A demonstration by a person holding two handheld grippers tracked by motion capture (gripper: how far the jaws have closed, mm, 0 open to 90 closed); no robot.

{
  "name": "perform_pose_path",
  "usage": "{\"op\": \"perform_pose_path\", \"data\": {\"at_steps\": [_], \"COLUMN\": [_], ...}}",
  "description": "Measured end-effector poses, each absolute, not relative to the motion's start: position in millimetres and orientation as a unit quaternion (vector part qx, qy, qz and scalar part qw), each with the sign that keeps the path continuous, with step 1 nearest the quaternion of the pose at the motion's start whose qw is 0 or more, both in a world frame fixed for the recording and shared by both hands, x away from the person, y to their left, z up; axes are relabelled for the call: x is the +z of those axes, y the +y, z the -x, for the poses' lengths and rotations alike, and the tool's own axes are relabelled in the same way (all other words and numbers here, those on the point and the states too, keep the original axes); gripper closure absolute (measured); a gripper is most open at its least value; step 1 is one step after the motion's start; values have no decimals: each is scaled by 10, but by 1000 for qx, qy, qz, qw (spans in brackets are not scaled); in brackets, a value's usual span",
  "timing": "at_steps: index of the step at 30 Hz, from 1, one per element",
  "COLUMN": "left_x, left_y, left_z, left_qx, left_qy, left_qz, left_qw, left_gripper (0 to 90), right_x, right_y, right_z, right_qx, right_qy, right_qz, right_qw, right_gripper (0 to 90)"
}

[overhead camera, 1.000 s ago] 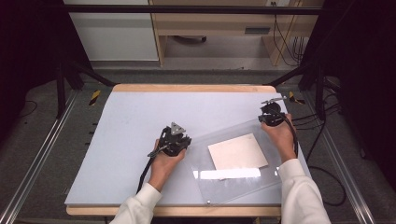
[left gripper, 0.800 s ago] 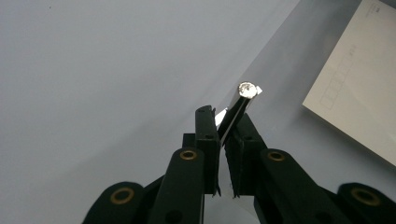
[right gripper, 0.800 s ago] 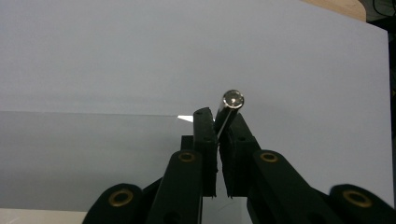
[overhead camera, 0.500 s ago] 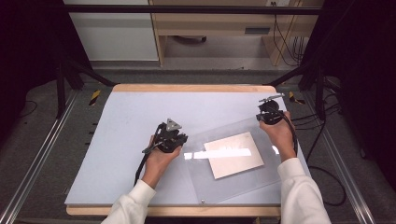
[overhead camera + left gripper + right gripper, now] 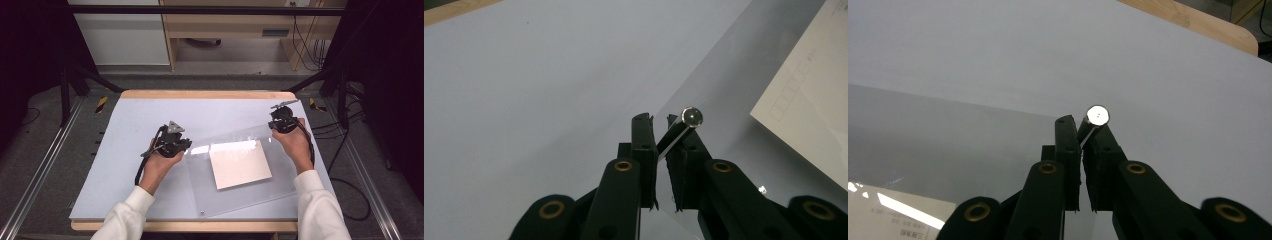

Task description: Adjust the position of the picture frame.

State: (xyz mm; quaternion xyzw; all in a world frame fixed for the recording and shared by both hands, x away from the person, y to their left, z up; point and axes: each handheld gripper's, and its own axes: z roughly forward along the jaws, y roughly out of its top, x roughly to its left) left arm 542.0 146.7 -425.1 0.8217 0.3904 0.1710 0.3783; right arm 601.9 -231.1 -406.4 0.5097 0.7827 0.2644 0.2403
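Note:
A clear plastic panel (image 5: 280, 167) lies tilted over the right half of the pale blue tabletop (image 5: 120, 145), with a beige sheet of paper (image 5: 240, 163) beneath or inside it. My left gripper (image 5: 184, 146) is shut on the panel's left far corner. In the left gripper view its jaws pinch the panel's edge (image 5: 734, 90) beside a round metal stud (image 5: 691, 116), and the paper (image 5: 814, 100) shows at the right. My right gripper (image 5: 280, 125) is shut on the right far corner, next to another stud (image 5: 1098, 115). The panel (image 5: 948, 140) and the paper (image 5: 893, 215) run off to its left.
The table has a wooden rim (image 5: 200, 94). Metal rails (image 5: 45, 165) run along the floor on both sides, and cables (image 5: 345, 150) trail at the right. A cabinet and a desk (image 5: 220, 30) stand beyond the far edge.
Both grippers, still holding the panel, have carried it a little to the left and away. The glare on the panel has shifted toward its far edge.

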Motion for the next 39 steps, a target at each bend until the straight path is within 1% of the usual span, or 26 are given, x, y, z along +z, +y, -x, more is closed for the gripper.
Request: {"op": "perform_pose_path", "data": {"at_steps": [12, 29, 39], "left_x": [-4220, -4042, -3914], "left_y": [1665, 1862, 2119], "left_z": [-5489, -5558, -5623], "left_qx": [165, 168, 165], "left_qy": [392, 389, 375], "left_qz": [-824, -829, -843], "left_qw": [375, 364, 349], "left_gripper": [816, 811, 812], "right_x": [-4006, -3959, -3965], "right_y": [-2140, -1999, -1801], "right_z": [-5979, -5886, -5721], "right_qx": [266, 280, 286], "right_qy": [791, 793, 800], "right_qz": [-496, -487, -478], "right_qw": [241, 236, 223], "right_gripper": [860, 860, 859]}}
